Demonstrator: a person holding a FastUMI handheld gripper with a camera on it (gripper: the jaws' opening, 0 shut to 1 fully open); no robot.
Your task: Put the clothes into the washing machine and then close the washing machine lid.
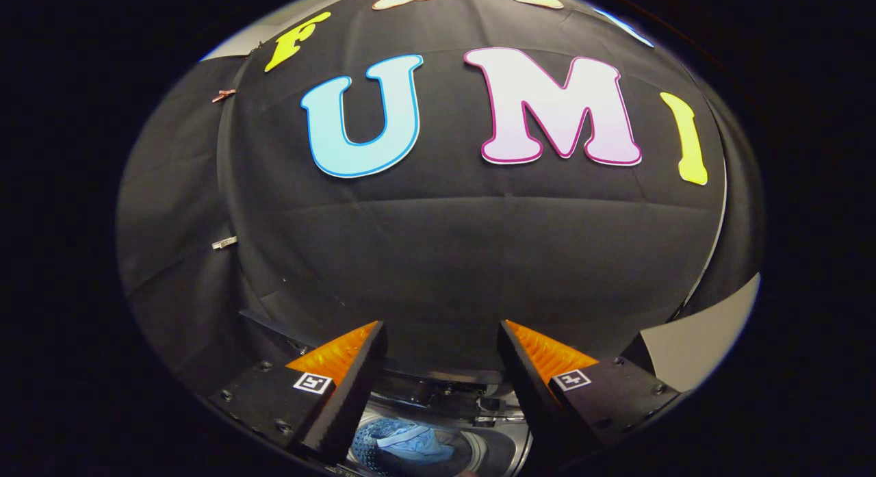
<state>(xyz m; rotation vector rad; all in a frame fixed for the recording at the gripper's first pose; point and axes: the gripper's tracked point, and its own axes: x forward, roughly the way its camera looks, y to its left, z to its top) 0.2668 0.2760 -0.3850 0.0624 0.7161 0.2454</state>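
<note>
Below spread, empty claw [441,340]: crumpled pale-blue cloth [410,441] inside round perforated washer drum [438,449].

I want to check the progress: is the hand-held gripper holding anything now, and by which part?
Nothing is held. The hand-held gripper is open, with an empty gap between its fingers; the light blue garment lies in the washing machine drum below.

I see a black cloth wall [465,258] ahead, creased, with a pale wall [698,347] showing past its right side.
</note>
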